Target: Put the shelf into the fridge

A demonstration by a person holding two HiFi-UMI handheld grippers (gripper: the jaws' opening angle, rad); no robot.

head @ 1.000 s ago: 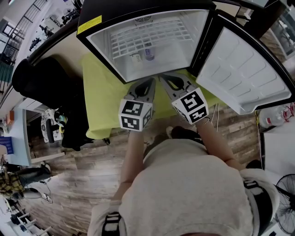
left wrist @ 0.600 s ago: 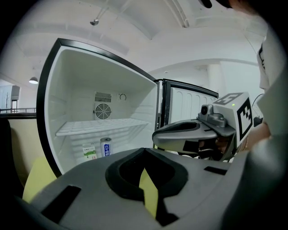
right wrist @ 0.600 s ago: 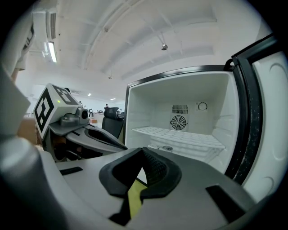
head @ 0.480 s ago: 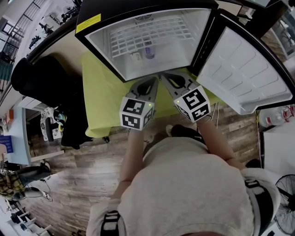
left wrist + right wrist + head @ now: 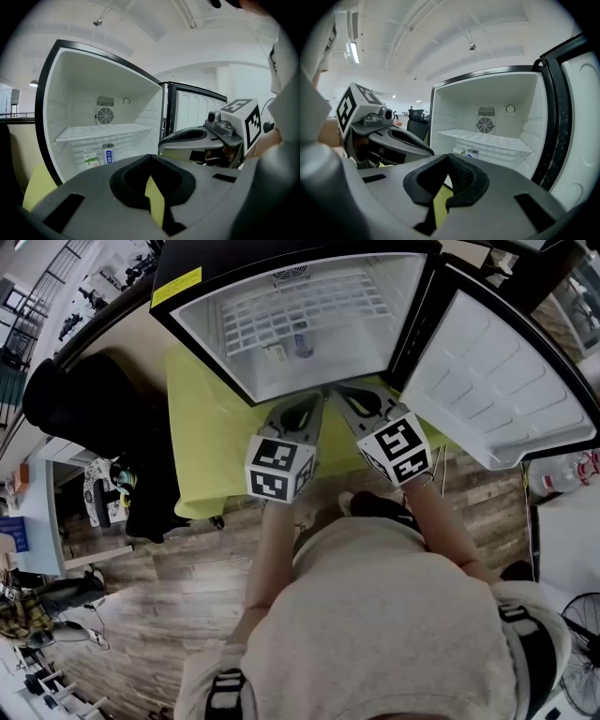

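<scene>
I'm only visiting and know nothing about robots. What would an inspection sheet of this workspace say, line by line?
Surface: table covered in yellow-green cloth, with the fridge standing on it.
Job's things: fridge open, door swung to the right; white shelf sits level inside.
Clutter: can and small carton under the shelf.
Grippers: left hand-held gripper and right hand-held gripper both shut, holding nothing, just in front of the fridge opening.
Cables: nothing seen.
Surroundings: wood floor, black chair, standing fan.
</scene>
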